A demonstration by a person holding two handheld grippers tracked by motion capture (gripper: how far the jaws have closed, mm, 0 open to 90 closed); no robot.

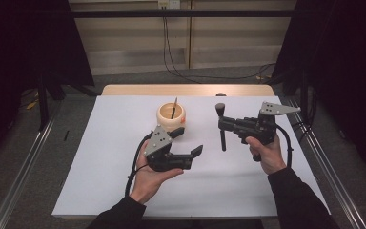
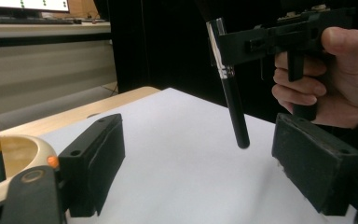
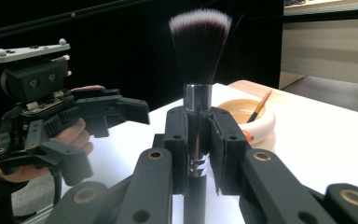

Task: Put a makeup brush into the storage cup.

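A black makeup brush [image 1: 222, 129] with a silver ferrule stands upright above the white sheet, bristles [image 3: 199, 46] up. My right gripper [image 1: 224, 125] is shut on it at the ferrule [image 3: 197, 100]. Its handle [image 2: 235, 112] hangs free above the sheet. My left gripper [image 1: 188, 142] rests in an upturned palm, left of the brush, jaws wide open and nothing between them [image 2: 205, 168]. A pale wooden bowl [image 1: 170, 116] sits just beyond the left gripper with a thin brush [image 1: 173, 108] leaning in it.
The white sheet [image 1: 124, 157] covers most of the wooden table [image 1: 186, 89]. Metal rails [image 1: 24, 162] run along both sides. Cables [image 1: 171, 52] lie on the floor behind the table. A small dark round object [image 1: 220, 94] sits at the sheet's far edge.
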